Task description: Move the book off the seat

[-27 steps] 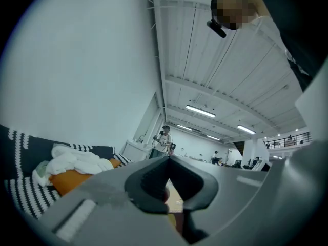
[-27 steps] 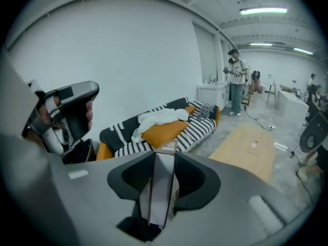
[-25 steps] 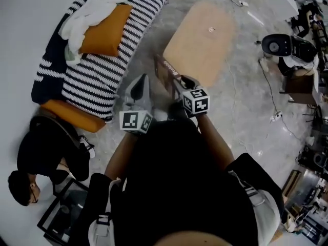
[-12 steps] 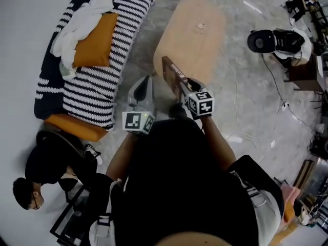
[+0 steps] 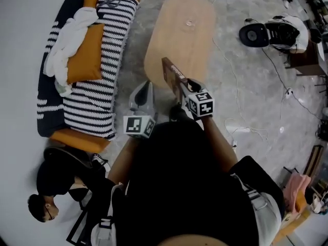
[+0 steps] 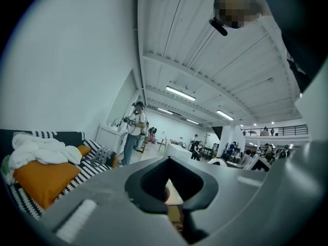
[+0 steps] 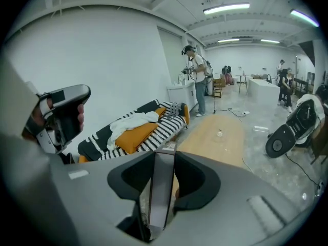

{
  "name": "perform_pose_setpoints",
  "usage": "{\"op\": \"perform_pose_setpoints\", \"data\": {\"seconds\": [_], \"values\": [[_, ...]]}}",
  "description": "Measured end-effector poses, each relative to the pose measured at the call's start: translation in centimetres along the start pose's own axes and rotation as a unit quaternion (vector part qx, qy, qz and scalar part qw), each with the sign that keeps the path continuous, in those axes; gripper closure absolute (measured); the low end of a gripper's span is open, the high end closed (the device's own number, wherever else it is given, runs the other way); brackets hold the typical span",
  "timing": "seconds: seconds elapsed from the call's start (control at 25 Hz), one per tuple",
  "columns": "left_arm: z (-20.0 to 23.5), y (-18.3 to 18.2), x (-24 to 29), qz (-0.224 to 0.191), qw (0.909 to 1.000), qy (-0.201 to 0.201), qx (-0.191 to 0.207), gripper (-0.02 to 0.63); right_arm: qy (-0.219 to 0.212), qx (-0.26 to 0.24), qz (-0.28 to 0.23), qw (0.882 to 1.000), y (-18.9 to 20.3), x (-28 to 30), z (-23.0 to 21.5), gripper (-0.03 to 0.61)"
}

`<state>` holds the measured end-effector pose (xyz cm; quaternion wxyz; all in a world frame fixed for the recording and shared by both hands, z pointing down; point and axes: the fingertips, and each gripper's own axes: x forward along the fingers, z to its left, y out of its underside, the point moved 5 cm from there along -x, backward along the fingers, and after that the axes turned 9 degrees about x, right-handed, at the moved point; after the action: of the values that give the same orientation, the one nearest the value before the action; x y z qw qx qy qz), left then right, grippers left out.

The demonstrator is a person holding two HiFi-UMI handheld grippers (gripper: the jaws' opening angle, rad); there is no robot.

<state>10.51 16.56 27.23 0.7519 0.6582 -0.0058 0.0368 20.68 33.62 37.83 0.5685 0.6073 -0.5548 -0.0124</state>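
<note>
right claw (image 7: 160,201) grips a thin, flat brown book (image 7: 163,176) — held on edge.

The table (image 5: 179,35) is pale, smooth, matt wood. Around it the floor (image 5: 241,86) looks like polished grey stone, faintly glossy. Left of the table, the sofa (image 5: 97,101) wears striped cloth, with an orange fabric cushion (image 5: 84,60) and crumpled white cloth (image 5: 66,40). The left gripper (image 5: 145,88) and right gripper (image 7: 163,173) are matt grey plastic.

One book (image 5: 172,74), two grippers, left gripper (image 5: 143,89) and right gripper (image 5: 182,86); one oval wooden table (image 5: 179,29), one striped sofa (image 5: 95,101), one orange cushion (image 5: 84,60), one white blanket (image 5: 66,45); one seated person (image 5: 59,176)
</note>
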Motion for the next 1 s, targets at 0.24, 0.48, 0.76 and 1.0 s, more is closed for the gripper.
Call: {"op": "perform_pose_setpoints", "data": {"seconds": [0.24,0.48,0.76,1.0], "values": [[-0.3,-0.4,2.1,0.005,0.9997,0.022,0.007,0.608,0.002,0.006,-0.016,1.000,-1.4,-0.1,-0.5,0.440],[-4.8,-0.7,6.0,0.017,0.9982,0.055,0.019,0.607,-0.001,0.014,-0.022,1.000,-3.1,-1.3,-4.4,0.439],[-10.1,0.2,13.3,0.040,0.9979,0.045,0.024,0.607,-0.009,0.040,-0.017,0.999,-5.3,-2.3,-12.8,0.439],[-10.8,0.7,15.6,0.062,0.9965,0.045,0.033,0.607,-0.008,0.059,-0.010,0.998,-5.8,-1.5,-15.7,0.439]]}}
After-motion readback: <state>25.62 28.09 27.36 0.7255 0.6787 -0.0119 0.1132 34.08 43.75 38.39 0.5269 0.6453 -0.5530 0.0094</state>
